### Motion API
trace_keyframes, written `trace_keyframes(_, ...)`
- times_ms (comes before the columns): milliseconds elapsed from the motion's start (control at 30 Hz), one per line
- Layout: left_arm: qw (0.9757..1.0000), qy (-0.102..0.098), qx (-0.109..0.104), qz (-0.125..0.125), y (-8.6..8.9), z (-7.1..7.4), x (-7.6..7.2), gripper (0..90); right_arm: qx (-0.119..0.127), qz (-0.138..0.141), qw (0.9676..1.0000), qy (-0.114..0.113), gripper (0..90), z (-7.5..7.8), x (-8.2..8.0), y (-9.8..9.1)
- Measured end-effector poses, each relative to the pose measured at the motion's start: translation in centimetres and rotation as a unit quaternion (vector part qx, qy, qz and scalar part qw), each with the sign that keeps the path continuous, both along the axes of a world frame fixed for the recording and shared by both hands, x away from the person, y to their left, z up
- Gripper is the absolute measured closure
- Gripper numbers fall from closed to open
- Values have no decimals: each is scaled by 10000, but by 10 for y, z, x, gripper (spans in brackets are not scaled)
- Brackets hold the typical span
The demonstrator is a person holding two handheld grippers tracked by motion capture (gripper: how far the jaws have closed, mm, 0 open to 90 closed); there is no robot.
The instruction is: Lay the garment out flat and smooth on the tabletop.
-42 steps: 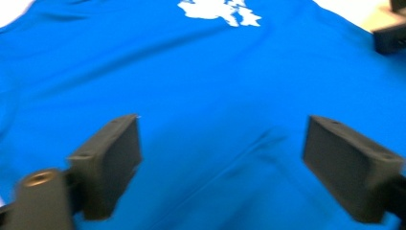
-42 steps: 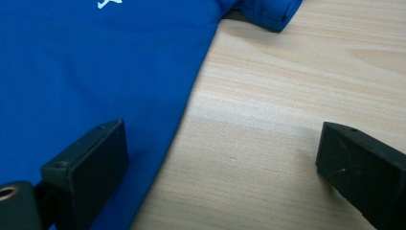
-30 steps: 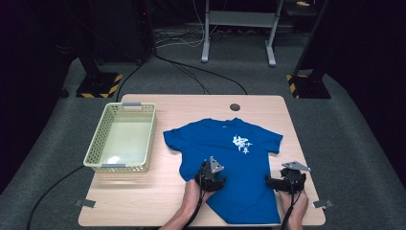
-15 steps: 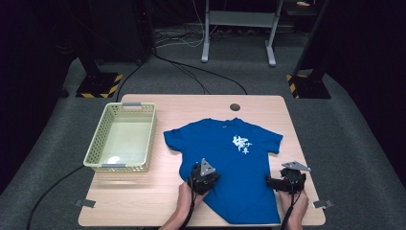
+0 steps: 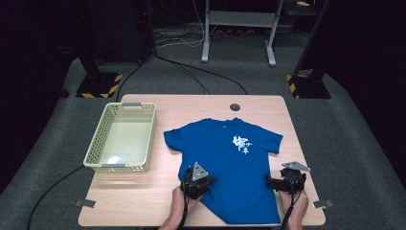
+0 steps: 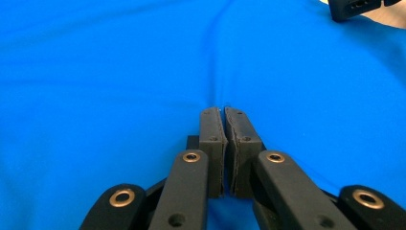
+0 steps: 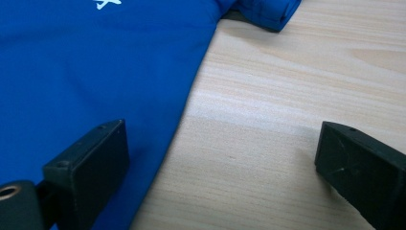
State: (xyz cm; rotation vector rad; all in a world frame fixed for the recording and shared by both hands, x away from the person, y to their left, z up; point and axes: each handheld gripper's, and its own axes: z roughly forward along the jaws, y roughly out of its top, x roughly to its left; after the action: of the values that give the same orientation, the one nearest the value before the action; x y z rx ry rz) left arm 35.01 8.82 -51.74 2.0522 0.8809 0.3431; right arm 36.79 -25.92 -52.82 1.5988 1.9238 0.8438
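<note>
One blue T-shirt (image 5: 230,163) lies flat on the desk (image 5: 158,201), soft, limp and light, best taken at its side hems: left gripper (image 6: 224,125) jaws pinch the cloth, right gripper (image 7: 215,167) jaws gape wide astride its edge

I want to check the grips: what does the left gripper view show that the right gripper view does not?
Left gripper view: the left hand-held gripper with its jaws closed, pinching a fold of the blue T-shirt.

Right gripper view: the right hand-held gripper with its jaws wide apart over the shirt's side edge, the bare wooden table, a sleeve hem and part of the white print.

Both: the blue T-shirt.
</note>
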Motion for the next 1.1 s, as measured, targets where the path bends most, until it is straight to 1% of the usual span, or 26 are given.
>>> trace_keyframes(33,10000,-2,18,-8,1,0,-1,861,0,0,10000,0,35,0,0,0)
trace_keyframes(100,10000,43,-50,10,3,0,-2,861,1,-7,10000,2,35,0,0,0)
trace_keyframes(200,10000,-44,-28,11,6,2,-5,862,0,-9,10000,2,35,0,0,0)
trace_keyframes(267,10000,7,-68,3,8,3,-6,862,0,-10,10000,2,35,0,0,0)
trace_keyframes(367,10000,-68,-59,18,11,3,-9,861,0,-14,10000,1,35,0,0,0)
trace_keyframes(400,10000,-59,-38,14,12,3,-10,861,0,-15,10000,1,35,0,0,0)
trace_keyframes(433,9999,-45,-91,24,13,3,-11,861,0,-15,10000,1,35,0,0,0)
trace_keyframes(567,9999,-125,8,45,17,3,-16,862,2,-20,10000,0,35,0,0,0)
trace_keyframes(600,9999,-114,7,51,19,3,-17,861,-1,-23,10000,0,35,0,0,0)
trace_keyframes(633,9999,-106,-47,76,21,3,-19,861,0,-30,10000,-1,35,0,0,0)
trace_keyframes(733,9998,-136,-73,115,25,2,-23,862,-1,-30,10000,0,35,0,0,0)
trace_keyframes(833,9998,-114,-124,112,28,1,-25,861,0,-33,10000,-2,35,0,0,0)
trace_keyframes(933,9997,-164,-94,123,31,1,-28,861,2,-39,10000,-2,35,0,0,0)
trace_keyframes(967,9998,-144,-107,113,32,1,-29,861,4,-43,10000,-1,35,0,0,0)
trace_keyframes(1000,9997,-116,-164,128,33,1,-30,861,4,-44,10000,-1,35,0,1,0)
trace_keyframes(1100,9996,-218,-119,132,36,3,-34,861,5,-45,10000,-2,35,0,1,0)
